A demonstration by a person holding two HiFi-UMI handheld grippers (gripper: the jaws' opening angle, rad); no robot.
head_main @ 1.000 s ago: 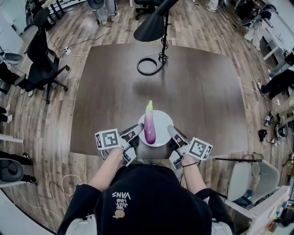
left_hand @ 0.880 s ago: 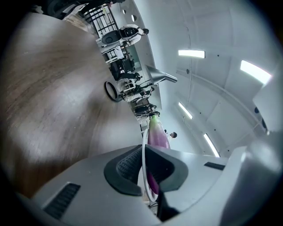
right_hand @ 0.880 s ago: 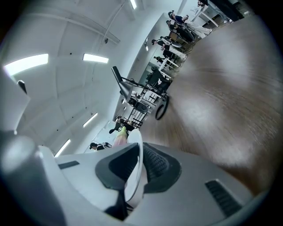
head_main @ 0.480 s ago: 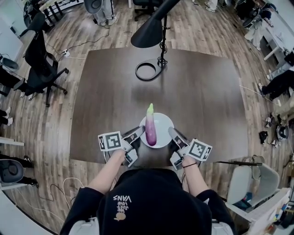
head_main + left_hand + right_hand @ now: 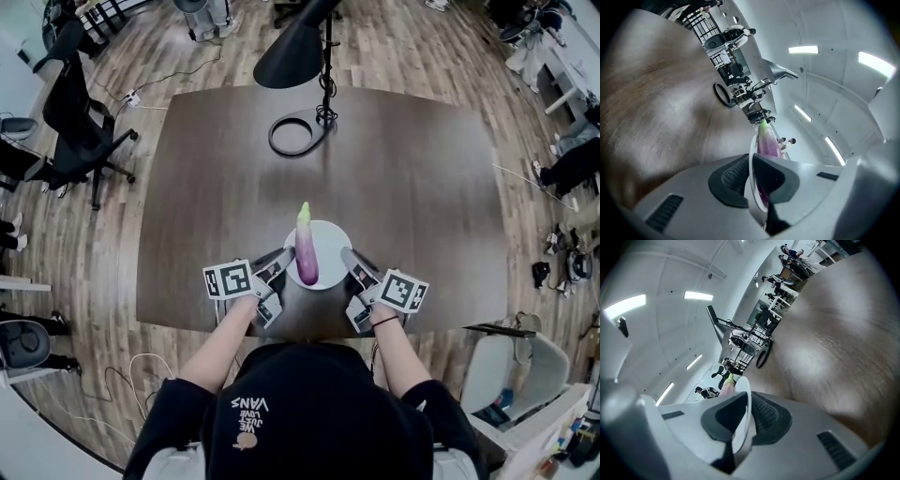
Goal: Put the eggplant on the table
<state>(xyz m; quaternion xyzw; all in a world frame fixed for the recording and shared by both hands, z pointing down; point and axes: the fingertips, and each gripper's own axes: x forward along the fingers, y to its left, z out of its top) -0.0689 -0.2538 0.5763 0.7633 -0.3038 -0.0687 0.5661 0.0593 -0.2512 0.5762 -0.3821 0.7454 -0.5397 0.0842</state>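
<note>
A long purple eggplant (image 5: 306, 251) with a green tip lies on a white plate (image 5: 329, 246) near the front edge of the dark table (image 5: 403, 178). My left gripper (image 5: 278, 266) is shut on the plate's left rim and my right gripper (image 5: 350, 263) on its right rim. In the left gripper view the plate rim (image 5: 751, 164) runs between the jaws of the left gripper (image 5: 751, 179), with the eggplant (image 5: 767, 141) behind. The right gripper view shows the plate's rim (image 5: 744, 401) clamped in the right gripper (image 5: 742, 423) and the eggplant's tip (image 5: 727, 380) beyond. Whether the plate rests on the table I cannot tell.
A black desk lamp (image 5: 292, 54) stands at the table's far side, its ring base (image 5: 292, 133) on the tabletop. Office chairs (image 5: 80, 122) are on the wooden floor to the left. More furniture stands around the table's right side.
The plate with the eggplant, held by both grippers, has moved a little farther in over the table from its front edge. Both grips are unchanged.
</note>
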